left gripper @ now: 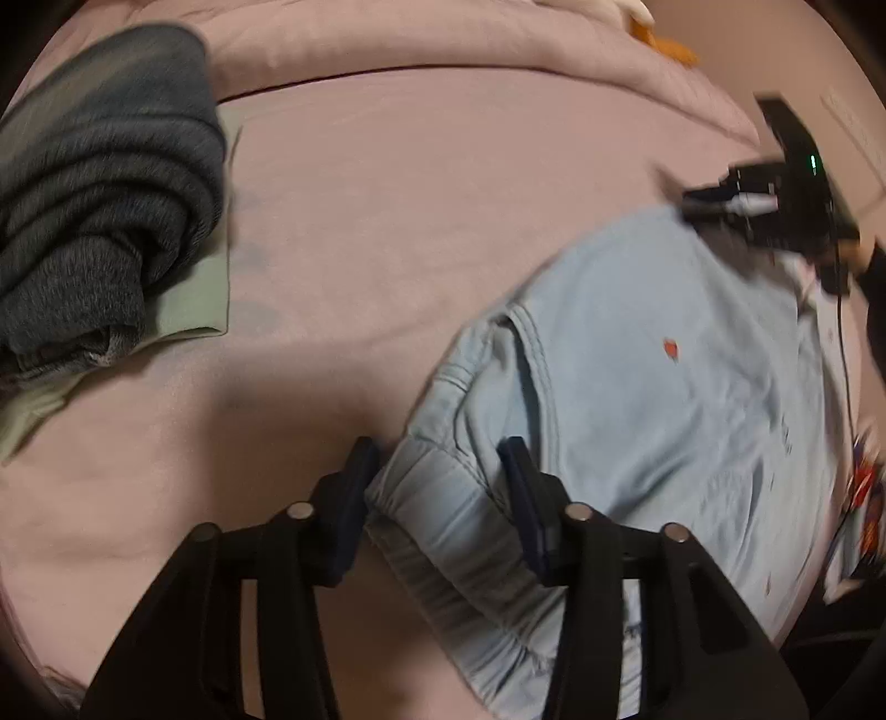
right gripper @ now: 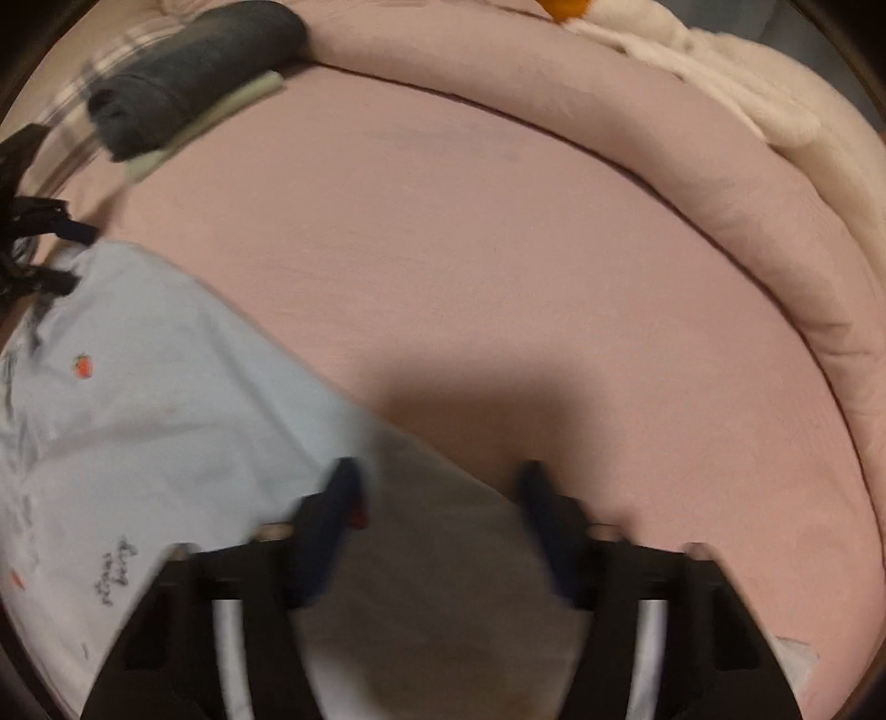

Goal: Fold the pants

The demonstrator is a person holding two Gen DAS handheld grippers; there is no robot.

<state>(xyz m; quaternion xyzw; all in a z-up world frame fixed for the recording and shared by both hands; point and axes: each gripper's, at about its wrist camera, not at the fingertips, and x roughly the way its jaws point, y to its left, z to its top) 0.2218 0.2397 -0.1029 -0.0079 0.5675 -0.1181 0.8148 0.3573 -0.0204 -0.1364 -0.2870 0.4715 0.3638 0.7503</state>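
The pants, pale blue with small red prints, lie spread on the pink bed sheet, filling the lower right of the left wrist view. Their gathered waistband end sits between the fingers of the left gripper, which stand wide apart; the fabric bunches up in the gap, and the right-hand finger rests on the cloth, but nothing is pinched. At the far side of the pants the right gripper shows as a dark, blurred shape at the edge of the cloth. To the left, a pile of folded grey clothes rests on a folded pale green cloth. A rolled pink blanket runs along the back of the bed.

In the right wrist view, the pants stretch from the left edge down to the bottom centre, and one corner of them lies between the fingers of the right gripper. Those fingers also stand wide apart, with no grip on the cloth. The left gripper appears at the far left, at the pants' other end. The grey clothes lie at the top left, and a cream blanket lies beyond the pink roll at the upper right.
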